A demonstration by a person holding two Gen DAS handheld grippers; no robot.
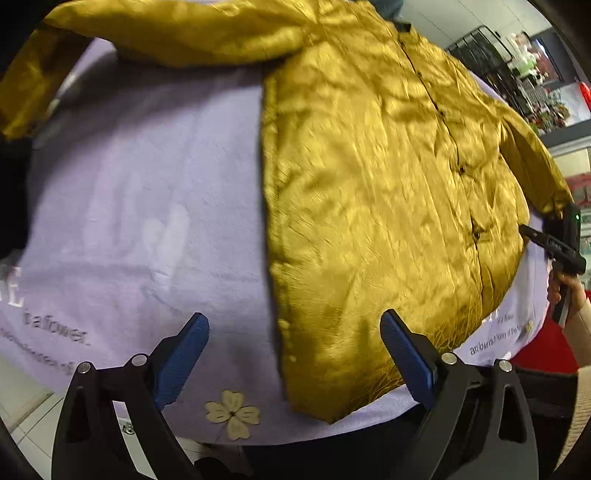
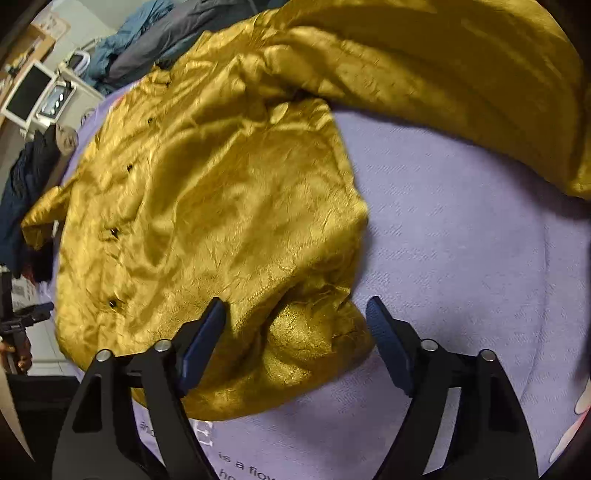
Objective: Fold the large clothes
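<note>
A shiny mustard-gold button-front garment (image 1: pixel 369 177) lies spread on a lilac cloth (image 1: pixel 147 206), its dark button line running down the middle and one sleeve (image 1: pixel 177 33) stretched across the far side. My left gripper (image 1: pixel 295 332) is open above the garment's near left hem corner, holding nothing. In the right wrist view the same garment (image 2: pixel 221 206) lies left of centre with a bunched hem corner (image 2: pixel 306 343) between the fingers of my right gripper (image 2: pixel 295 314), which is open. The right gripper also shows in the left wrist view (image 1: pixel 554 243) at the garment's right edge.
The lilac cloth (image 2: pixel 461 240) carries printed text and a flower print (image 1: pixel 232 413) near its front edge. Other clothes (image 2: pixel 155 40) are piled at the far side, with dark clothing (image 2: pixel 26 184) and white appliances (image 2: pixel 40 92) to the left. Shelving (image 1: pixel 517 66) stands beyond the table.
</note>
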